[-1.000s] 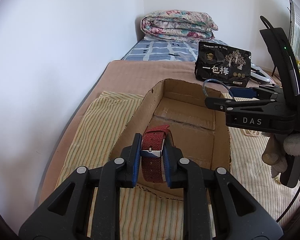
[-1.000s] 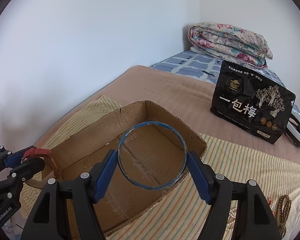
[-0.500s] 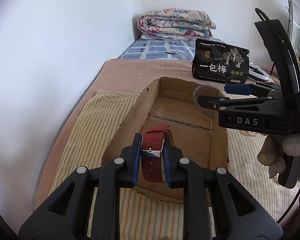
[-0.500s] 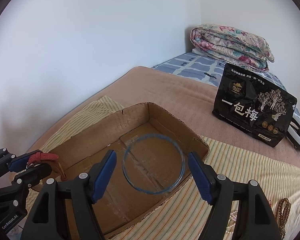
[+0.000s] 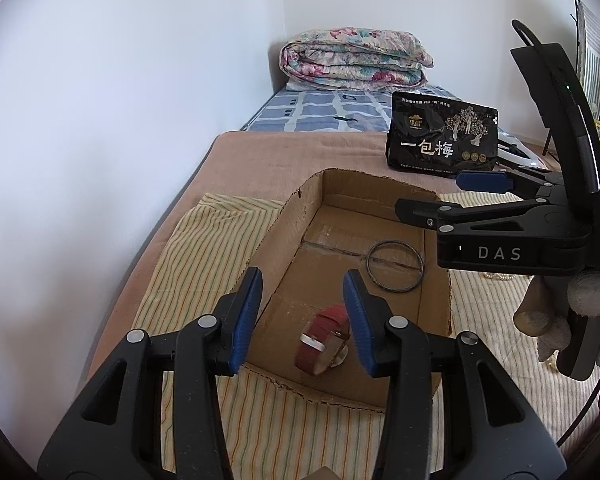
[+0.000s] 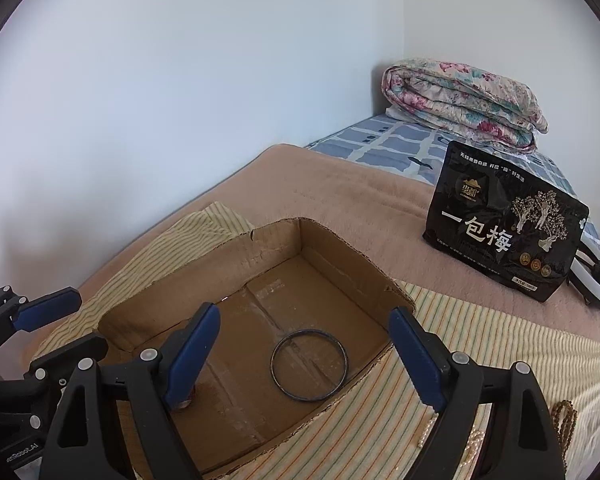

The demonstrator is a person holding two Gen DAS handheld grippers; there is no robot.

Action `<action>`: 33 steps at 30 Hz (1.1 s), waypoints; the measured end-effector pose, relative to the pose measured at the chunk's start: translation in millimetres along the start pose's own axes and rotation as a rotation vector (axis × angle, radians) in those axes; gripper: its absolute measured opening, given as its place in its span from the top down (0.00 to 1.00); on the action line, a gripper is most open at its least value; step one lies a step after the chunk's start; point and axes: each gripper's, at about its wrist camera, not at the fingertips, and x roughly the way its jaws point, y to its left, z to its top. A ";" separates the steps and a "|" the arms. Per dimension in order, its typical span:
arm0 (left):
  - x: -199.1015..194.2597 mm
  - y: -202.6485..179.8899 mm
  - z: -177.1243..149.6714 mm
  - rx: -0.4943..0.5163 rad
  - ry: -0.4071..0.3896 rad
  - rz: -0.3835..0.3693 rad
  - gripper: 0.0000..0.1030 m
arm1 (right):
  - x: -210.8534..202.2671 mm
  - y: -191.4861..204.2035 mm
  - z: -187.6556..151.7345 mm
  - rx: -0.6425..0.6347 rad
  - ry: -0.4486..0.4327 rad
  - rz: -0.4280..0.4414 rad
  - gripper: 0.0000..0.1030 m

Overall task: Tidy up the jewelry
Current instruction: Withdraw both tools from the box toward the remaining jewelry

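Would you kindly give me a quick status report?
Left gripper and right gripper opening, empty. Red-strapped watch and thin dark bangle lie in cardboard box. Nothing in the way.

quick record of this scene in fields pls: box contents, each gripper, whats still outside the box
box: open cardboard box on a striped cloth
in box: red-strap watch; thin bangle lying flat
left gripper: fingers opening, nothing between them, above the watch
right gripper: fingers opening, holds nothing, above the bangle
outside box: bead strands on the cloth
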 end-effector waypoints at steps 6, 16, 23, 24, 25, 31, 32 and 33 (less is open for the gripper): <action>-7.7 -2.0 2.3 0.001 -0.013 0.003 0.58 | -7.2 -2.6 0.6 0.003 -0.011 -0.003 0.15; -23.2 -9.4 7.4 0.008 -0.038 0.000 0.58 | -24.6 -7.8 0.9 -0.010 -0.028 -0.027 0.15; -31.7 -24.0 11.2 0.016 -0.052 -0.026 0.58 | -45.8 -22.5 -1.5 -0.012 -0.042 -0.065 0.15; -32.8 -27.0 11.9 0.018 -0.055 -0.031 0.58 | -49.1 -25.2 -2.1 -0.011 -0.043 -0.072 0.15; -33.9 -30.3 12.7 0.020 -0.057 -0.036 0.58 | -52.4 -28.1 -2.9 -0.011 -0.044 -0.079 0.15; -37.6 -53.2 17.7 0.043 -0.065 -0.072 0.58 | -73.9 -51.9 -12.5 -0.003 -0.044 -0.126 0.15; -37.2 -57.4 18.5 0.046 -0.063 -0.078 0.58 | -77.4 -57.4 -15.2 0.001 -0.042 -0.134 0.15; -37.0 -61.3 18.8 0.049 -0.062 -0.085 0.58 | -80.6 -63.7 -17.3 0.006 -0.039 -0.143 0.14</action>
